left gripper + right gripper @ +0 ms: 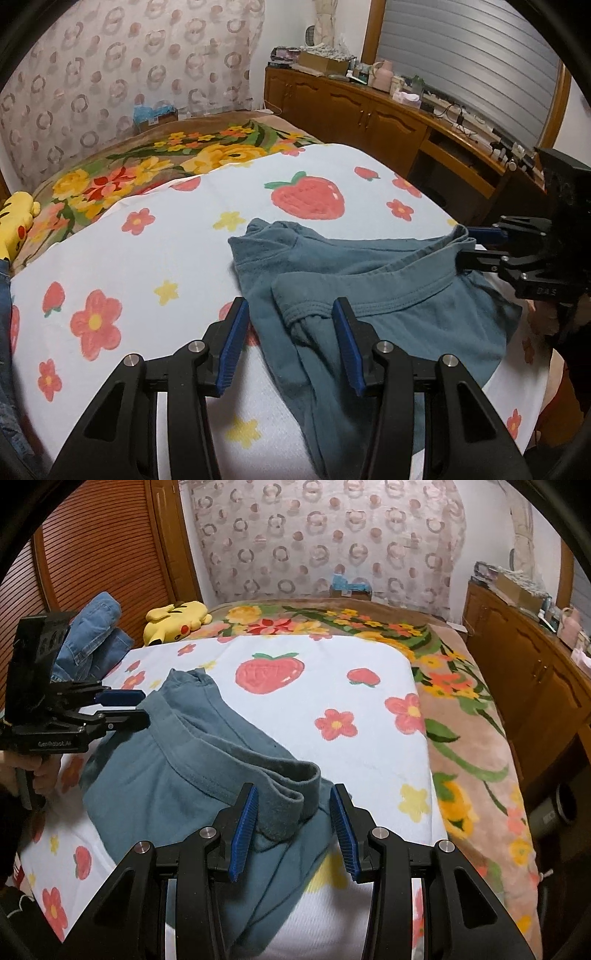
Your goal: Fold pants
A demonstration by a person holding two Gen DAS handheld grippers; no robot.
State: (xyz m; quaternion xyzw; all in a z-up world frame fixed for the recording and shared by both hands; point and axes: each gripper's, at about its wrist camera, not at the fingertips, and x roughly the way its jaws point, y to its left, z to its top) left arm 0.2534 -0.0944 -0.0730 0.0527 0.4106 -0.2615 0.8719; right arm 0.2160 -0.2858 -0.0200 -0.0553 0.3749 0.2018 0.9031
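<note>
Lying crumpled on a strawberry-print sheet [369, 738] over a floral blanket [472, 716] on the bed, wooden cabinets [362, 110] at 2 o'clock: teal pants [369, 295], waistband running 10-to-3 o'clock. Standing open around fabric: left tool [290, 347] and right tool [291, 829].

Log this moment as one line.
pants bunched on strawberry sheet | left claw open, fabric between | right claw open astride waistband
</note>
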